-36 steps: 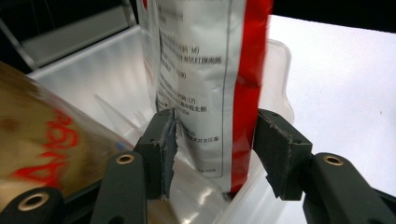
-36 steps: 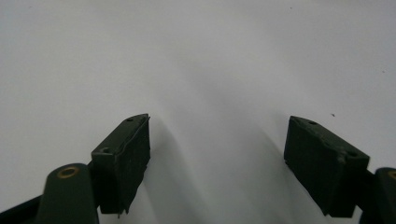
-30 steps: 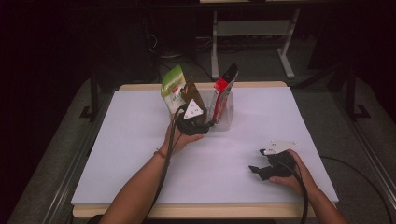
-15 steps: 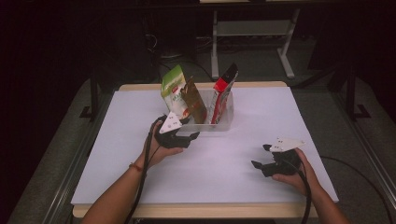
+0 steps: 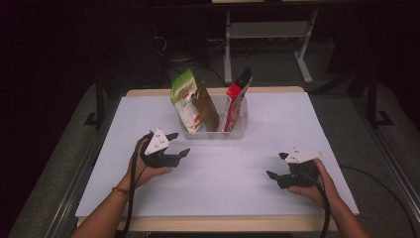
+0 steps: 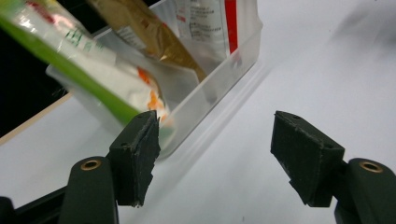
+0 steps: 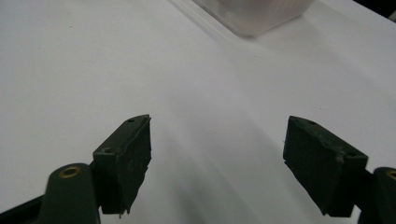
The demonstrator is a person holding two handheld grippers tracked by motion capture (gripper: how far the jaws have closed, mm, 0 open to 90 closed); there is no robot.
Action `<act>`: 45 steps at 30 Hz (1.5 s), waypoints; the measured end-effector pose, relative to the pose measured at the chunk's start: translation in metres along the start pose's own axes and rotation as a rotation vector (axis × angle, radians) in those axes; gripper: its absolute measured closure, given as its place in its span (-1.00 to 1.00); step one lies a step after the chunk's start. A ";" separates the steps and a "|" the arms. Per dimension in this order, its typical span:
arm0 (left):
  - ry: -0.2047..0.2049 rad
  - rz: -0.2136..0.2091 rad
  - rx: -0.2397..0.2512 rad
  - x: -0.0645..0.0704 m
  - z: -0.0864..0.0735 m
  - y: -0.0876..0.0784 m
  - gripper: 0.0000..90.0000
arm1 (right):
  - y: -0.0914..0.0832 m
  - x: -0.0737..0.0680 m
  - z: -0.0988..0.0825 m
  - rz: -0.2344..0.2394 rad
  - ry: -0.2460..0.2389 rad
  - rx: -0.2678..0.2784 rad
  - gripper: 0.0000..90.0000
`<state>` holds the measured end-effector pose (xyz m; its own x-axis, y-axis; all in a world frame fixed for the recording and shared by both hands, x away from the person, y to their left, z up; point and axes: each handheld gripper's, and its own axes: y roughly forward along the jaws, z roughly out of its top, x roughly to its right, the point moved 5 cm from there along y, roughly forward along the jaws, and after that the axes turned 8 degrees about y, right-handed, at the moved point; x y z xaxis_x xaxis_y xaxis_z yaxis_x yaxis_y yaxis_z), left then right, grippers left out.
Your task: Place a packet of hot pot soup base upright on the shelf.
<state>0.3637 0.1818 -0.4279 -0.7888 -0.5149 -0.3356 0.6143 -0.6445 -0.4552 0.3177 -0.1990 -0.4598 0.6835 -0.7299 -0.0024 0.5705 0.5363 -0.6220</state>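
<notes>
Pulling back from the clear bin toward the table's left edge, my left gripper has just been opening, empty; right gripper gapes empty; packets look stowed.

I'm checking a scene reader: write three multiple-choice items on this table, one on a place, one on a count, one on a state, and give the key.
1. Where does the clear plastic bin stand?
A. at the table's far middle
B. at the near right corner
C. under the right claw

2. How many snack bags stand in the bin?
A. one
B. three
C. five

3. How is the left claw?
A. shut on a bag
B. open, holding nothing
C. shut and empty

Key: 1 A, the high view shows it centred toward the far edge of the white table. 2 B, a green bag, a brown bag and a red and white bag. 3 B, the left gripper view shows only bare table between the spread pads.
</notes>
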 end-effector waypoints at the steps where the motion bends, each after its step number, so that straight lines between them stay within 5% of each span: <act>1: 0.004 0.002 -0.005 0.000 -0.003 -0.002 -0.29 | 0.000 0.000 0.000 -0.001 -0.004 0.003 -0.50; 7: 0.045 0.024 -0.043 0.000 -0.019 -0.014 -0.32 | 0.000 -0.003 0.002 -0.023 -0.036 -0.010 -0.50; 14: 0.035 0.033 -0.056 -0.004 -0.033 -0.028 -0.33 | 0.000 -0.007 0.003 -0.032 -0.058 -0.014 -0.50; 27: -0.048 0.017 -0.067 -0.011 -0.050 -0.056 -0.40 | 0.002 -0.004 -0.006 -0.065 -0.046 -0.041 -0.50; 34: -0.049 0.030 -0.077 -0.008 -0.062 -0.064 -0.38 | -0.009 0.000 -0.017 -0.092 -0.019 -0.020 -0.50; 45: -0.107 0.057 -0.079 -0.003 -0.090 -0.088 -0.40 | -0.034 0.007 -0.038 -0.121 -0.001 0.037 -0.50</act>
<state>0.3109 0.2908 -0.4612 -0.7434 -0.6098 -0.2748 0.6517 -0.5679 -0.5028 0.2857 -0.2384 -0.4681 0.6092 -0.7897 0.0721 0.6655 0.4597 -0.5880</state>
